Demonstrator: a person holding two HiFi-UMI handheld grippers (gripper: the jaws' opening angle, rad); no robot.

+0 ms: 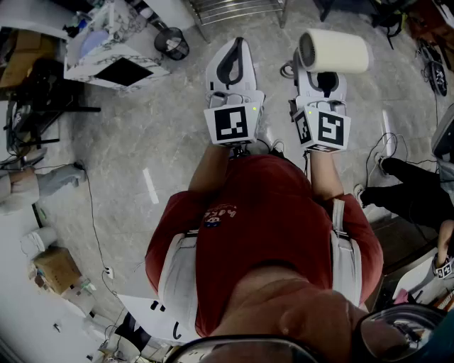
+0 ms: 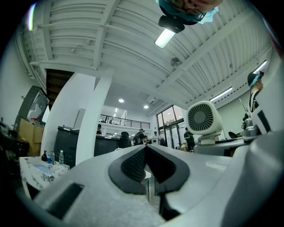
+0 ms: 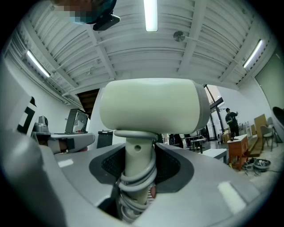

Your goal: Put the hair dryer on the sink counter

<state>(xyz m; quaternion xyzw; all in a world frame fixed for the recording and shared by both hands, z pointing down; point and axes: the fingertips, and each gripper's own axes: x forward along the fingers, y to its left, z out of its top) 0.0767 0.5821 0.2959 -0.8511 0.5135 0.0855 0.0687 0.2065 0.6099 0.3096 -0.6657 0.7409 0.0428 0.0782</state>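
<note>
In the head view I hold both grippers up in front of my red shirt, pointing upward. The cream hair dryer (image 1: 333,51) stands upright above my right gripper (image 1: 325,76). In the right gripper view its barrel (image 3: 151,104) fills the middle, and its handle (image 3: 137,164), wrapped in its grey cord, is clamped between the jaws of the right gripper (image 3: 138,150). My left gripper (image 1: 236,46) is beside it on the left and shut, its pads meeting at the tip with nothing between them (image 2: 145,148). From the left gripper view the hair dryer (image 2: 203,117) shows its round rear grille. No sink counter is recognisable.
Below me is a marbled grey floor (image 1: 142,135) with cables. A white patterned box (image 1: 113,53) and a round black object (image 1: 172,42) sit at the upper left, a metal rack (image 1: 234,8) at the top. Another person's dark leg (image 1: 411,188) is at the right, a cardboard box (image 1: 57,268) at lower left.
</note>
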